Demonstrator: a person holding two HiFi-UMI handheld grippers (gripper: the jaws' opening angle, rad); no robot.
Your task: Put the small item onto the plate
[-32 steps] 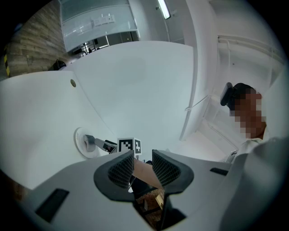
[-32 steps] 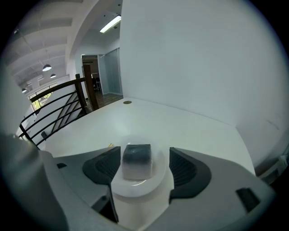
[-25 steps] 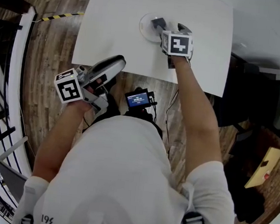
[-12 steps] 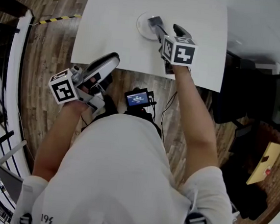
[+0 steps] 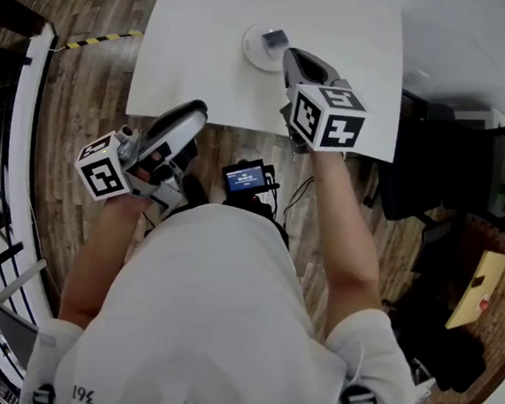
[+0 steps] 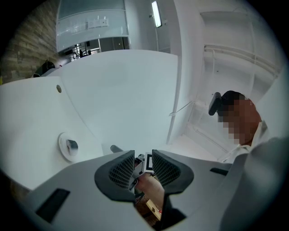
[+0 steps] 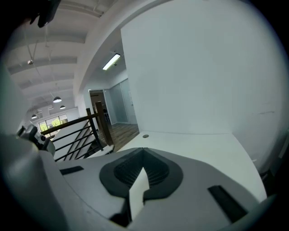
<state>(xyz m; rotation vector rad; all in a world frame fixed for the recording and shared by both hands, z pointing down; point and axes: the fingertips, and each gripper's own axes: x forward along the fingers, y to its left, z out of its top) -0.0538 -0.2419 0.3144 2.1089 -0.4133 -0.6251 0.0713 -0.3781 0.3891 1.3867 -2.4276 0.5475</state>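
Already the small item (image 5: 274, 39) sits on the plate (image 5: 251, 51), near the far side of the white table (image 5: 203, 68), so the placing looks done. It appears as a little grey block with flat faces, and judging by its size it should be light and stiff, neither soft nor fragile, though its smooth sides could slip under a weak pinch. If it needed moving again, the best hold would be across two opposite flat sides, low on the body. The right gripper (image 5: 290, 56) points toward the plate with its tip just short of the rim; the item lies just beyond that tip and slightly to its left, apart from it. Its jaws are pressed together on nothing, and the right gripper view shows only bare tabletop past the closed tips (image 7: 143, 151), with neither plate nor item. The left gripper (image 5: 195, 111) hangs at the table's near edge, well apart from the plate, its jaws spread and empty (image 6: 143, 159); from there the plate (image 6: 63, 155) and item (image 6: 71, 145) show off to the left.
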